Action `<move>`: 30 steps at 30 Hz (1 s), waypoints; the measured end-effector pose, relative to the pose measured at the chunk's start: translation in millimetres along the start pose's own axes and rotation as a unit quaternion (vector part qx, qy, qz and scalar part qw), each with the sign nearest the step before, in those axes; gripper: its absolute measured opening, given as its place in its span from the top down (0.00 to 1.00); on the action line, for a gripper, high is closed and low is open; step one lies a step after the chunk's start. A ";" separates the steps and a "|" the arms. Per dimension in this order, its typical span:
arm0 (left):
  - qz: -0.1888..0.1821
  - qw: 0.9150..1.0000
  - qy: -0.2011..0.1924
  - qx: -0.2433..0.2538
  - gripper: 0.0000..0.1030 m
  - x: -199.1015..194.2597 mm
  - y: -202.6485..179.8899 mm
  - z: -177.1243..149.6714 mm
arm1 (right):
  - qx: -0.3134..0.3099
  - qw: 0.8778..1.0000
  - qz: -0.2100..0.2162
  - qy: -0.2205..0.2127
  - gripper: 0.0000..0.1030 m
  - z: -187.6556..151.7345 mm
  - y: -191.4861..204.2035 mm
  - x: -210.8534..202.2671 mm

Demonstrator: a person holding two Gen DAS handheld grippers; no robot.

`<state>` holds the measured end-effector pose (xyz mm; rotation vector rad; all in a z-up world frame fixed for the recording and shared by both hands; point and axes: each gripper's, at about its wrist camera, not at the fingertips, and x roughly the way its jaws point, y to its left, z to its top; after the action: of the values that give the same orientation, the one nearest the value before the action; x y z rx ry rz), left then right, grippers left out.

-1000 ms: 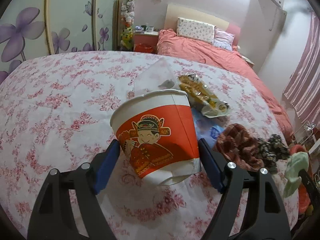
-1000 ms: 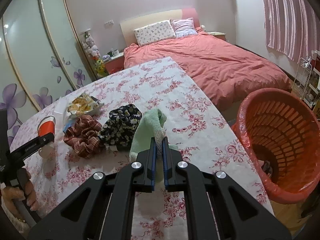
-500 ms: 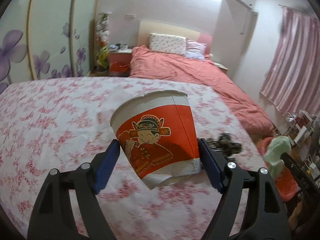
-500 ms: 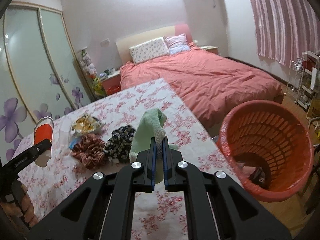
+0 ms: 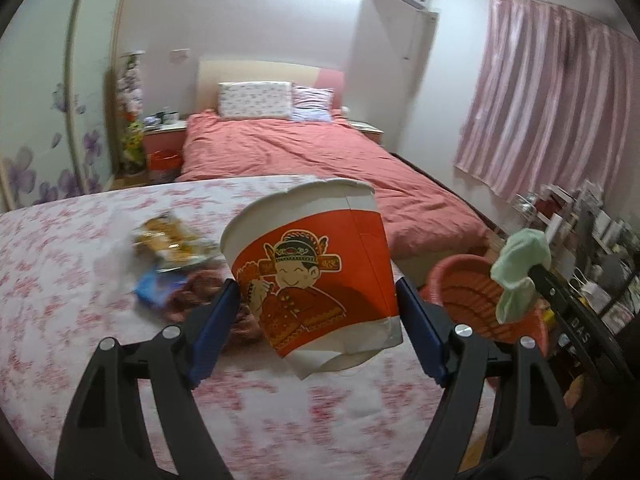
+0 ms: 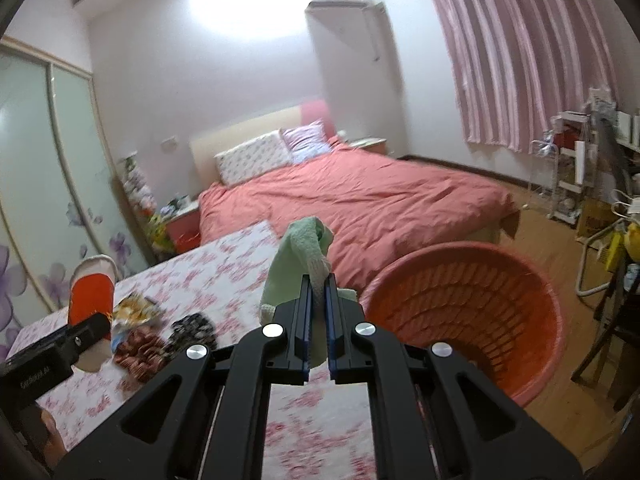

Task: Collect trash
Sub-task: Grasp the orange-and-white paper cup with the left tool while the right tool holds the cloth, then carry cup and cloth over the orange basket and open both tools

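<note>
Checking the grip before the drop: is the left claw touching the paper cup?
Touching. The left wrist view shows both blue pads of the left claw pressed against the paper cup, which is lifted clear.

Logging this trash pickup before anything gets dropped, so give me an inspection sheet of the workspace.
Surface: flowered tablecloth, blurred in both views.
Job's things: red and white paper cup, tilted, off the table; green cloth; red basket beside the table, some items at its bottom.
Clutter: snack wrapper, blue packet, reddish scrunchie, dark flowered scrunchie.
Grippers: left tongs clamped on the cup; right tongs clamped on the cloth, near the basket rim.
Cables: nothing seen.
Surroundings: bed, pink curtains, wardrobe, crowded shelves.
</note>
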<state>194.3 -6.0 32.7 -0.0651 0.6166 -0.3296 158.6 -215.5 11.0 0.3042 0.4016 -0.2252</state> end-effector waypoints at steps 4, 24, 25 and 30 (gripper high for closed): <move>-0.030 0.999 0.002 0.021 0.25 7.8 -31.5 1.3 | 0.011 0.999 -0.026 -0.016 0.94 6.6 -22.2 -2.0; -0.141 0.986 0.045 0.081 0.25 80.9 -147.9 -8.7 | 0.074 0.994 -0.081 -0.020 0.94 11.3 -105.8 21.5; -0.144 0.985 0.049 0.084 0.25 86.0 -152.6 -9.8 | 0.076 0.994 -0.080 -0.019 0.94 10.8 -105.6 21.7; -0.155 0.982 0.063 0.094 0.25 108.3 -167.3 -13.5 | 0.089 0.993 -0.079 -0.010 0.94 10.3 -114.6 29.1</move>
<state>221.9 -198.7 -12.2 0.0418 0.6981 -0.6959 156.9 -330.1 -20.1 0.4456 0.3868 -0.4208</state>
